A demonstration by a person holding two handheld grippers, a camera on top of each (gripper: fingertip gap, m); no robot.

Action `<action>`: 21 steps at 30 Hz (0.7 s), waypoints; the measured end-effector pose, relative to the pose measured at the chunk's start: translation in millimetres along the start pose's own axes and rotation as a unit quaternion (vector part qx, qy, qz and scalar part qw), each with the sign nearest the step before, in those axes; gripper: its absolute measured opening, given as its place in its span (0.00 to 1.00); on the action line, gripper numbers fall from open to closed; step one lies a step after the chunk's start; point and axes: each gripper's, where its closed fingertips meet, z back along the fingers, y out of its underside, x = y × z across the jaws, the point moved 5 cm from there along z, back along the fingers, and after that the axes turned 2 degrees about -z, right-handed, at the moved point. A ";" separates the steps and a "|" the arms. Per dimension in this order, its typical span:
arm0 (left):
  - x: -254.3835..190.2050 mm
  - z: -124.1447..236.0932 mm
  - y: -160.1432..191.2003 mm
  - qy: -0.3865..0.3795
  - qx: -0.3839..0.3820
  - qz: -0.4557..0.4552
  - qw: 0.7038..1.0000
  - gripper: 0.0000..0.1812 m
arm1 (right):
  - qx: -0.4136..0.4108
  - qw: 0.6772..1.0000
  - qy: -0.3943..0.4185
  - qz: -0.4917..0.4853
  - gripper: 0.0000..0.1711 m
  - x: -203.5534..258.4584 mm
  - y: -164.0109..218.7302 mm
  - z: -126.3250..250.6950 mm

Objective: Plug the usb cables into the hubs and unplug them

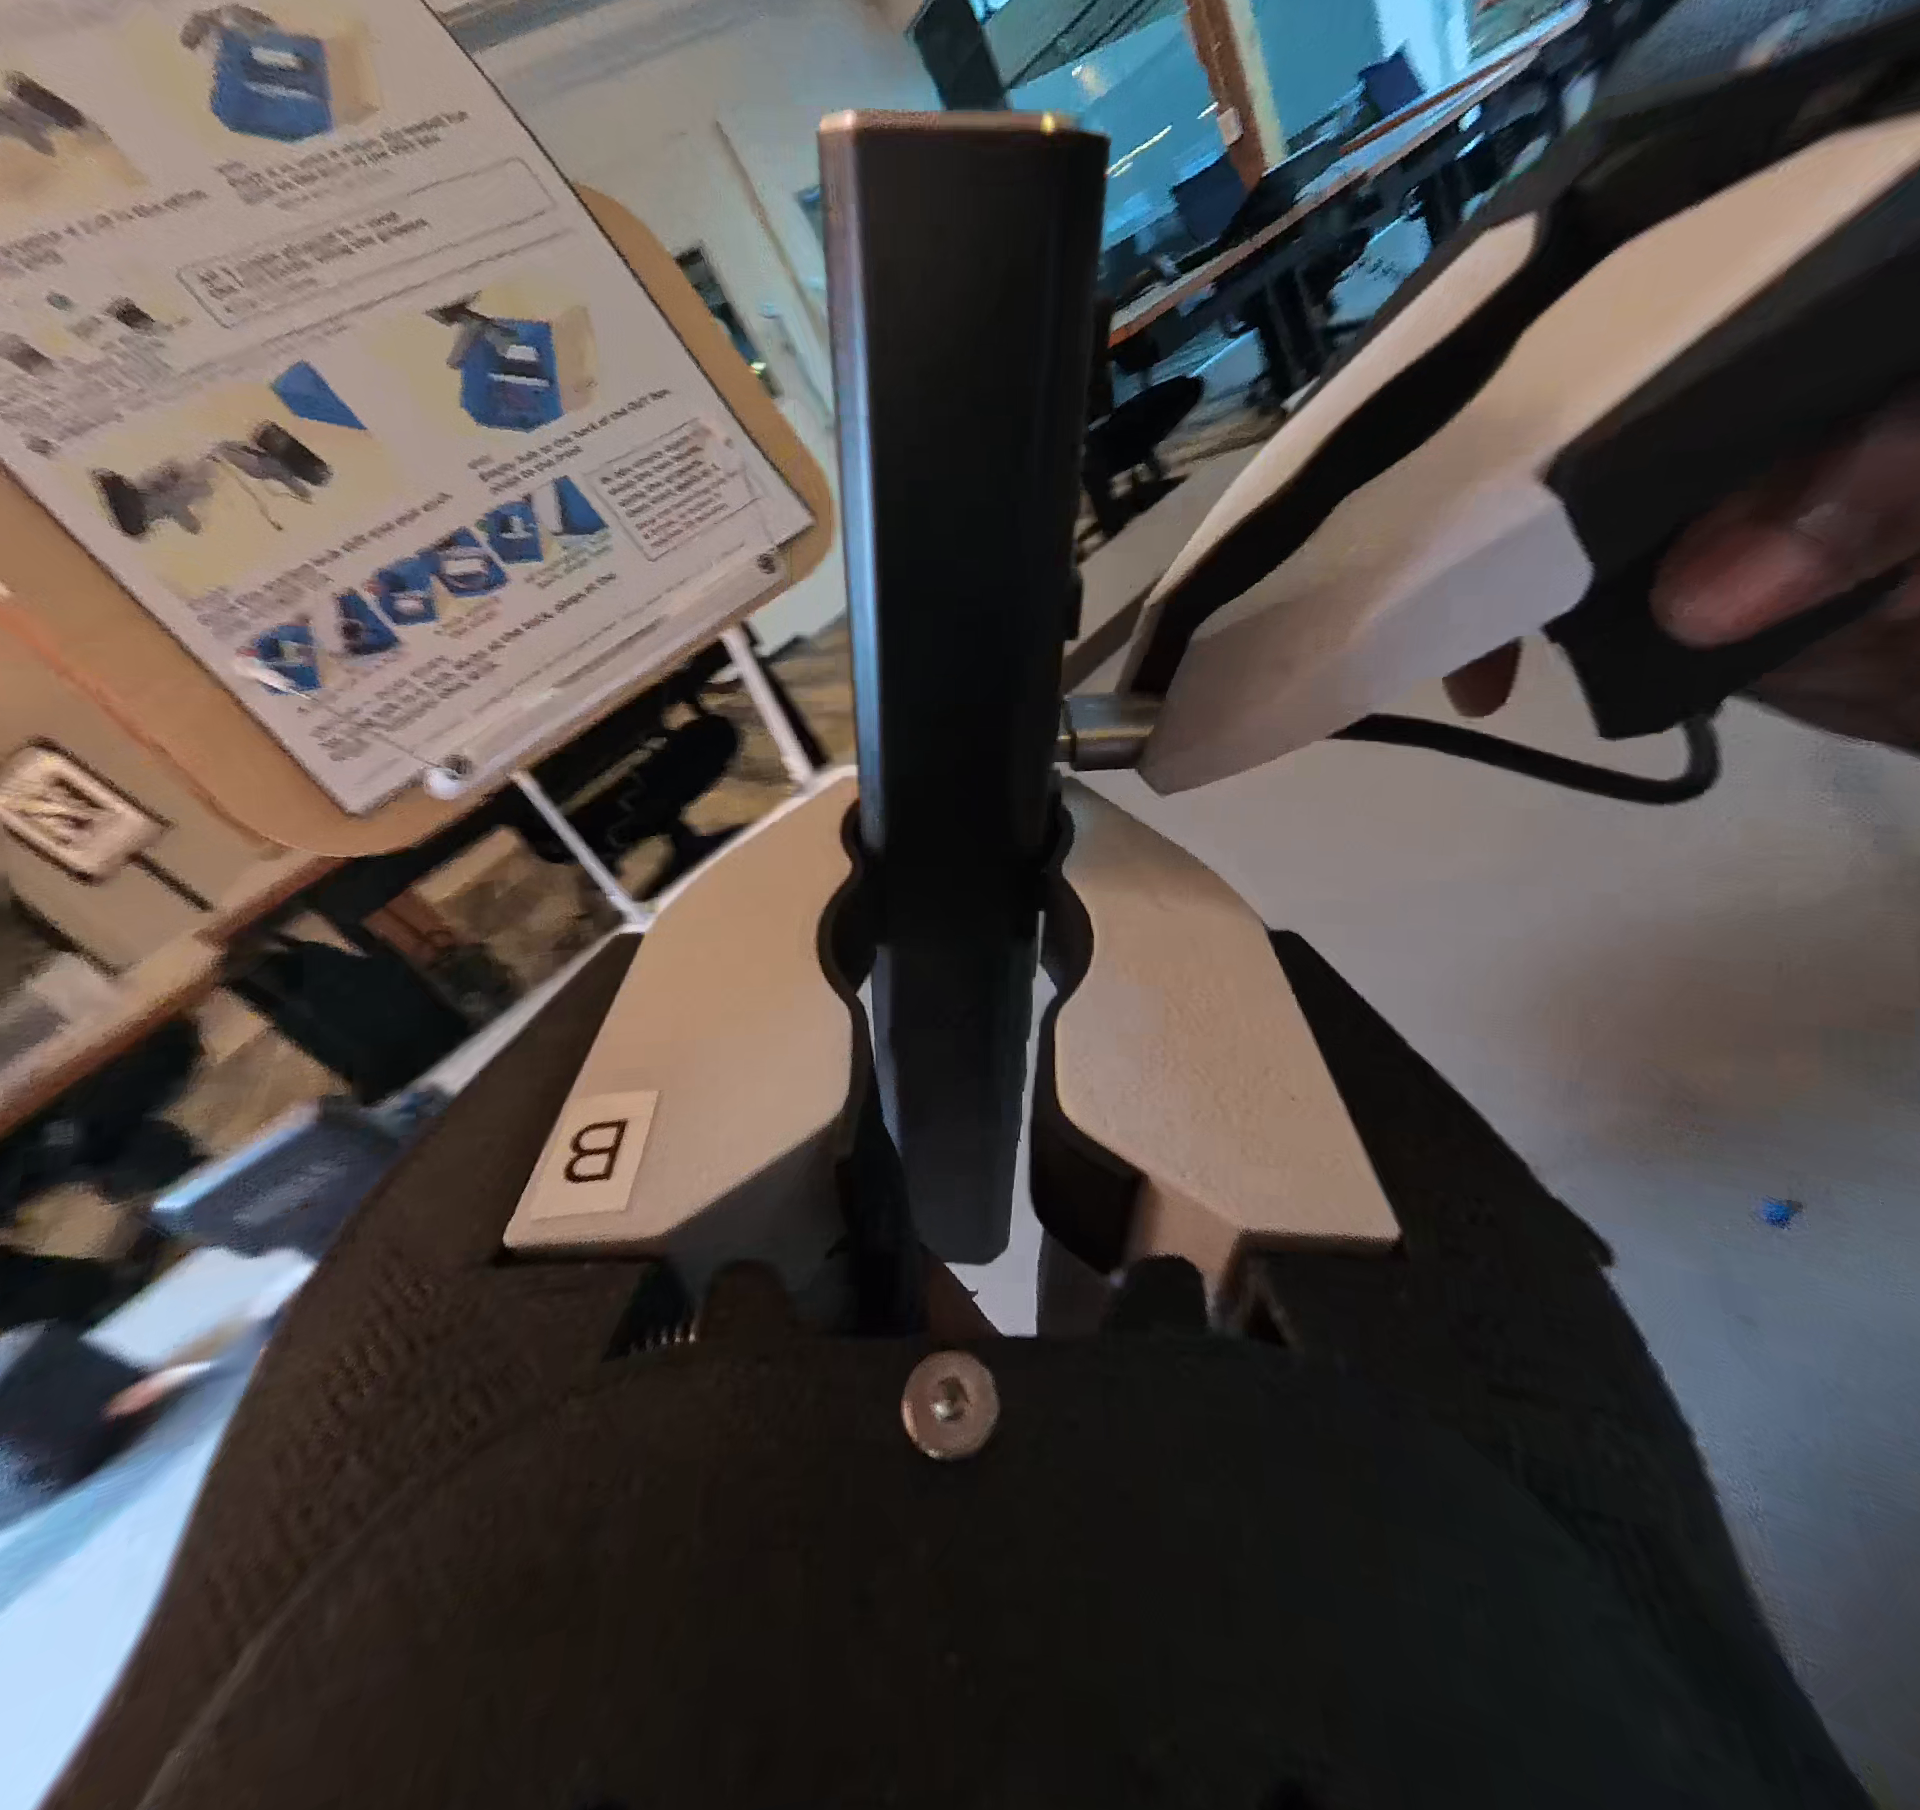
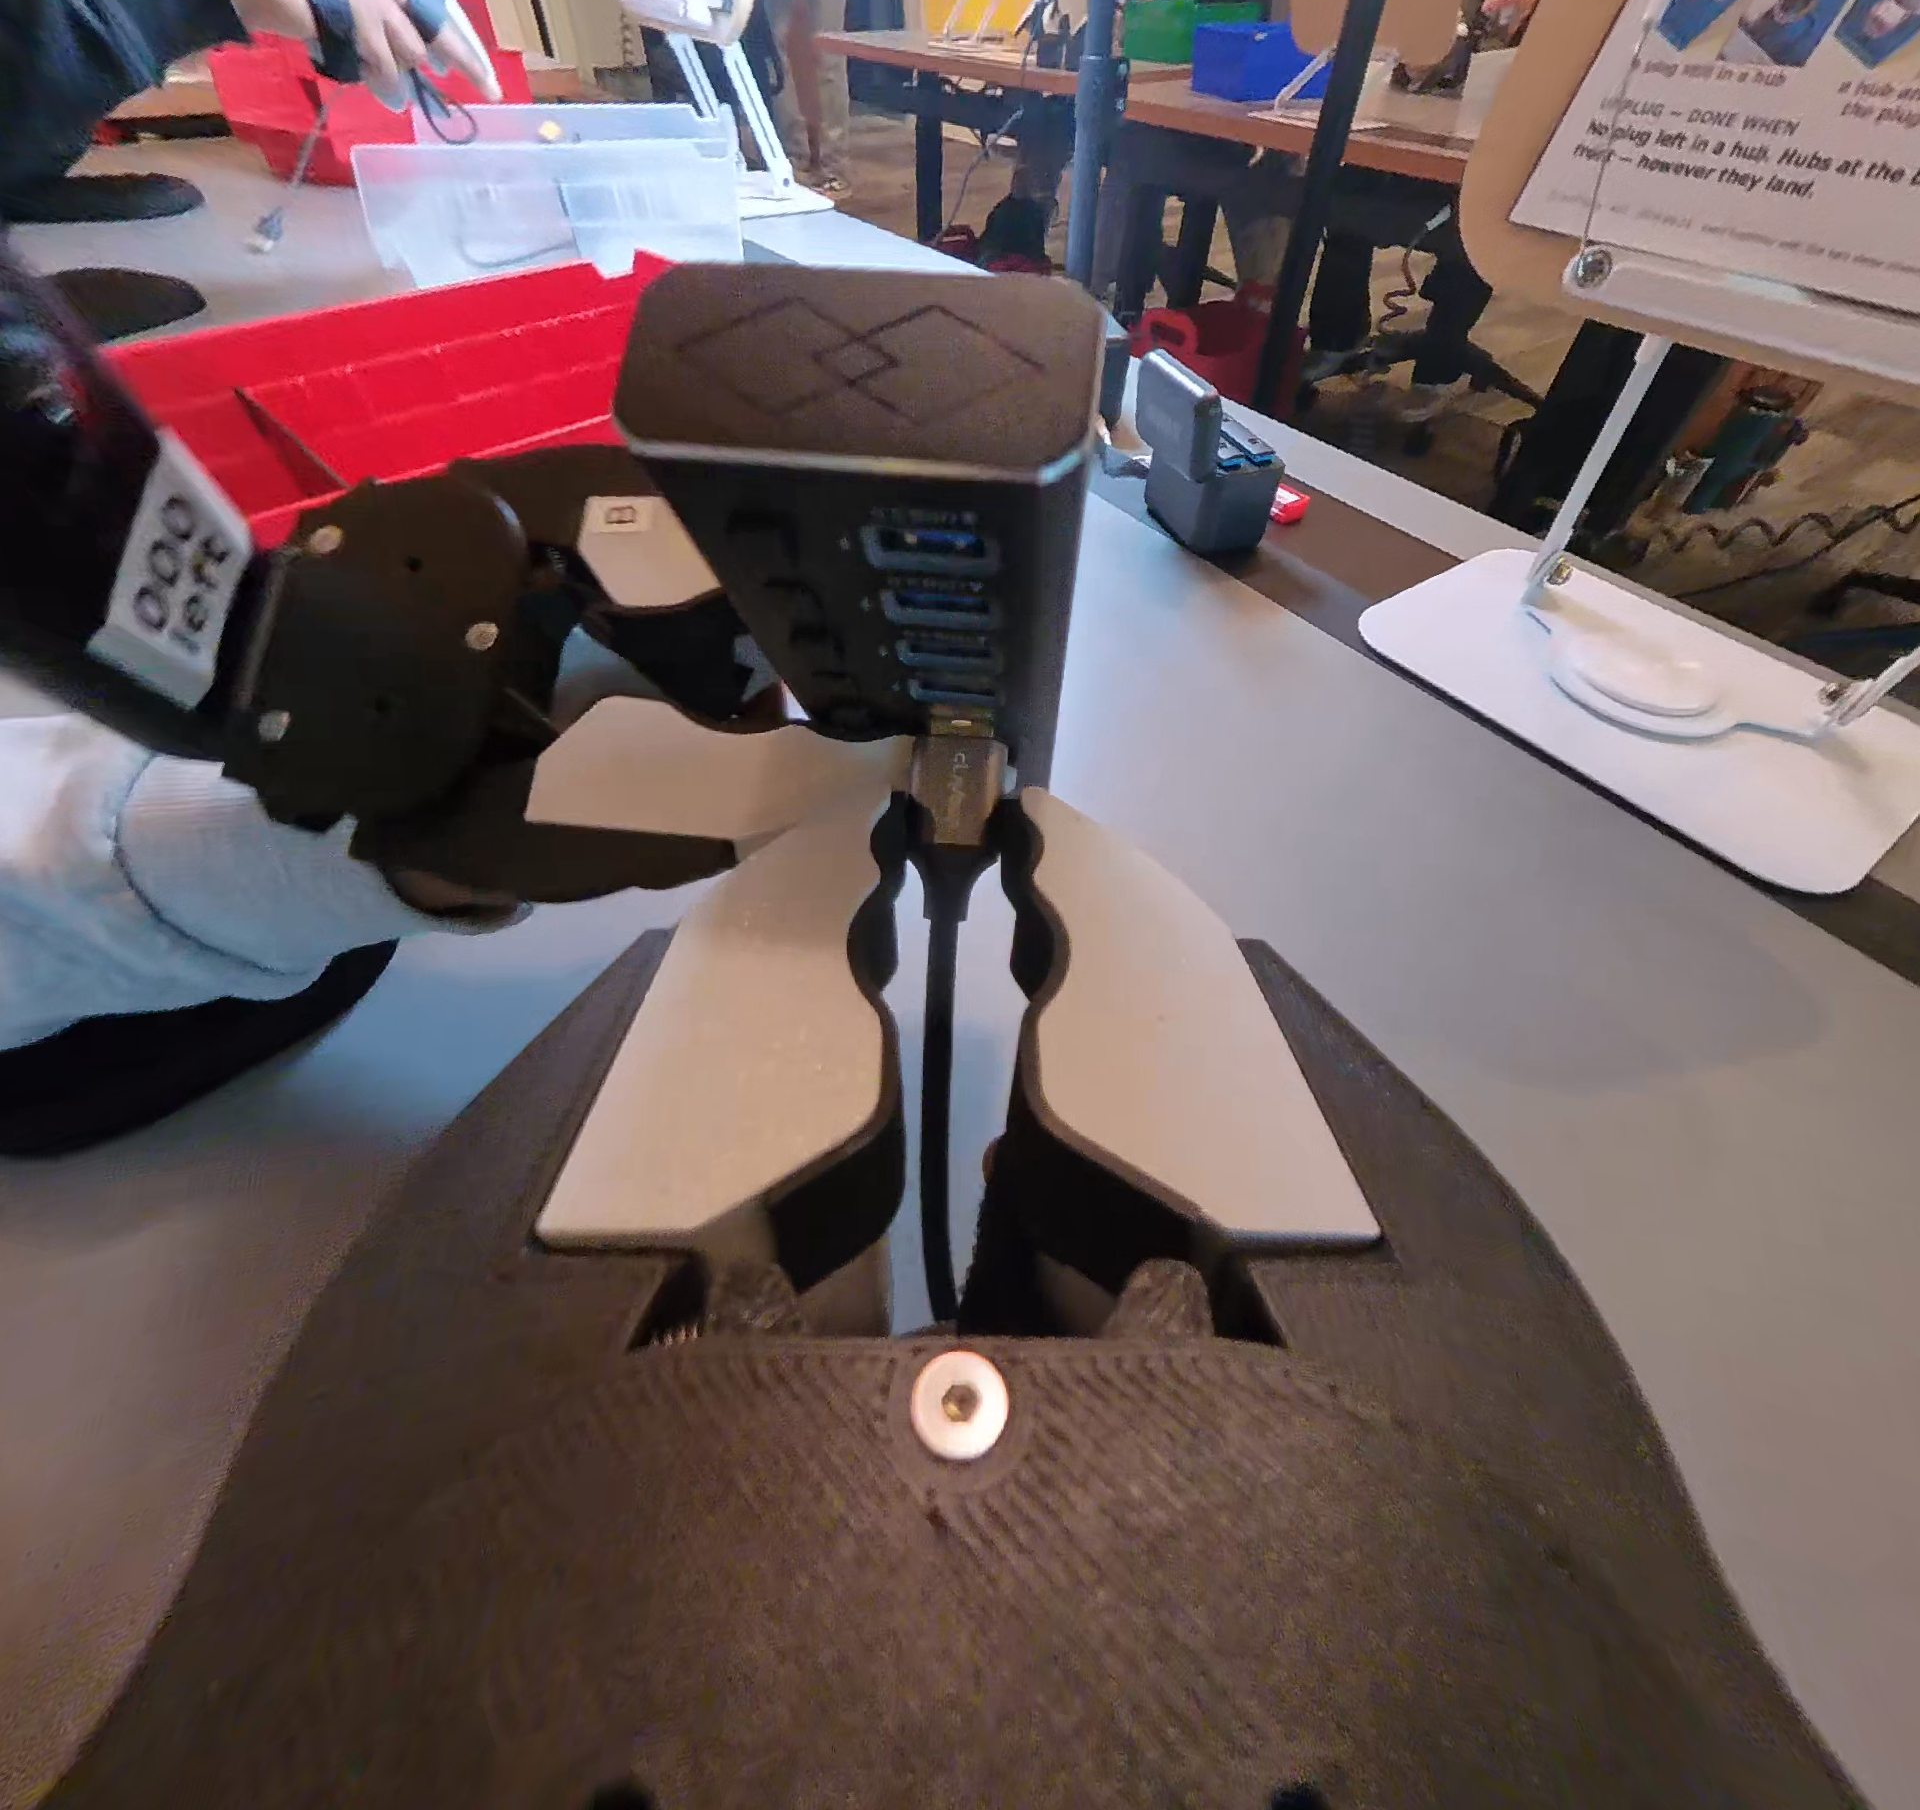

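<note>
My left gripper [image 1: 956,825] is shut on a black usb hub [image 1: 961,513] and holds it upright above the table. In the right wrist view the hub [image 2: 862,378] shows a column of blue ports facing me, with the left gripper [image 2: 769,690] gripping it from the left. My right gripper [image 2: 956,815] is shut on a dark usb plug [image 2: 956,784]; its black cable [image 2: 940,1085] runs back between the fingers. The plug's metal tip meets the hub's lowest port; how deep it sits I cannot tell. In the left wrist view the right gripper [image 1: 1148,721] brings the plug [image 1: 1107,732] against the hub's right side.
A red bin [image 2: 416,389] stands behind the hub on the grey table [image 2: 1455,1137]. A second grey hub [image 2: 1205,482] lies farther back. A white stand [image 2: 1662,700] with an instruction sheet is at the right. Another person's hand [image 2: 343,4] works over a clear tray [image 2: 551,191]. Less than 4 cm separates the two grippers' tips.
</note>
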 end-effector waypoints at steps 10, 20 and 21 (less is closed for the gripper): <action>-3.0 2.9 2.8 -0.013 0.015 -0.051 0.999 0.16 | -0.018 0.997 0.076 -0.024 0.11 12.1 9.0 -1.6; 54.1 8.5 29.8 -0.082 0.050 0.100 0.990 0.16 | -0.001 1.000 0.028 -0.002 0.10 21.6 15.7 17.0; 75.0 15.3 41.3 -0.094 0.047 0.169 0.980 0.15 | 0.004 0.999 0.046 0.003 0.10 14.7 18.3 27.2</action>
